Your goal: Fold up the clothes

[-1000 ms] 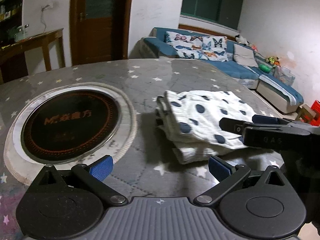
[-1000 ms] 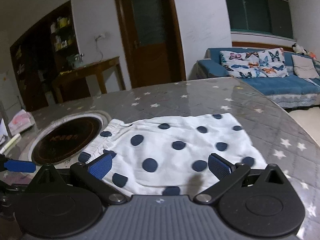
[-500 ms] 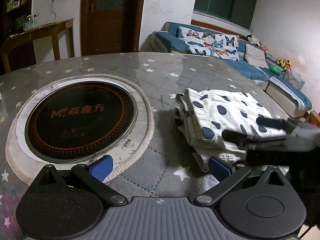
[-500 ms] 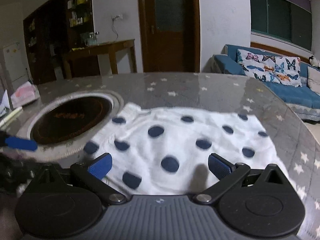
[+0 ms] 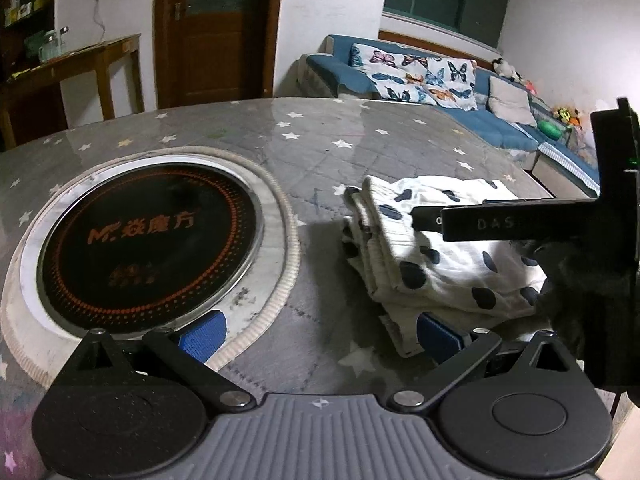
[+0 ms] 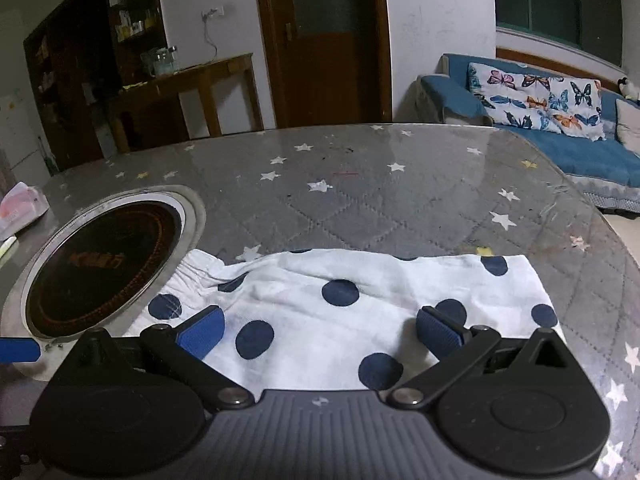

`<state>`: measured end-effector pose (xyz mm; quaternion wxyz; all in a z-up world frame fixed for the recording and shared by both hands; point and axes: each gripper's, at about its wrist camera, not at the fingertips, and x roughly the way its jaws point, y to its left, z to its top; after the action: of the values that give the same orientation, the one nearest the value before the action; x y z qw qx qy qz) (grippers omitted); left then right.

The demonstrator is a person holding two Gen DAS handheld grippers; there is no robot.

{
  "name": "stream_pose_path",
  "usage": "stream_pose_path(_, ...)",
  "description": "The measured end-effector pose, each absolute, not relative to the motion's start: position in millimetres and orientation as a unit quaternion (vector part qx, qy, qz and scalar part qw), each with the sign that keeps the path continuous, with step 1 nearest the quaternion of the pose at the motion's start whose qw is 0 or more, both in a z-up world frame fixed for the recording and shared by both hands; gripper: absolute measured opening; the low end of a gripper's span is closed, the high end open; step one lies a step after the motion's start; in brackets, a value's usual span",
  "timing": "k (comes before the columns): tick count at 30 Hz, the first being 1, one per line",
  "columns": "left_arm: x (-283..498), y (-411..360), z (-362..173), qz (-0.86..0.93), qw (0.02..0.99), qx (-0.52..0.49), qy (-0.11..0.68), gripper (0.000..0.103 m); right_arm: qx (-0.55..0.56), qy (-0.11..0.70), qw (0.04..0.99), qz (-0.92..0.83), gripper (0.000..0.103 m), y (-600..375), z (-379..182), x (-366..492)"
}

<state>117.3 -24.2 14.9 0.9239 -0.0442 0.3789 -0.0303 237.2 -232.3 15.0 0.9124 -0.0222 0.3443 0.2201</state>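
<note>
**Folded dotted garment on table, both grippers open**

- White garment with navy dots lies folded in a layered stack on the grey star-print table, just right of the round inset cooktop. Not touching the cooktop rim as far as the left wrist view shows.
- Left gripper: jaws spread wide, nothing between the blue pads. It hovers low over the table between cooktop and garment; its right pad sits near the stack's front corner, contact unclear.
- Right gripper: jaws spread wide, empty, directly above the garment's top layer. In the left wrist view its fingers reach across over the stack from the right.
- Background: blue sofa with butterfly cushions, wooden door.
</note>
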Motion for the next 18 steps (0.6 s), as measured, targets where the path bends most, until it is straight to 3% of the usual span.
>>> stream_pose_path(10, 119.7, -44.7, 10.6, -0.053, 0.923, -0.025, 0.380, 0.103, -0.049, 0.284, 0.938, 0.194, 0.103, -252.6, 22.5, 180.1)
stream_pose_path(18, 113.6, -54.8, 9.5, -0.062, 0.924, -0.011, 0.378, 0.103, -0.035, 0.292, 0.943, 0.157, 0.103, -267.4, 9.1, 137.7)
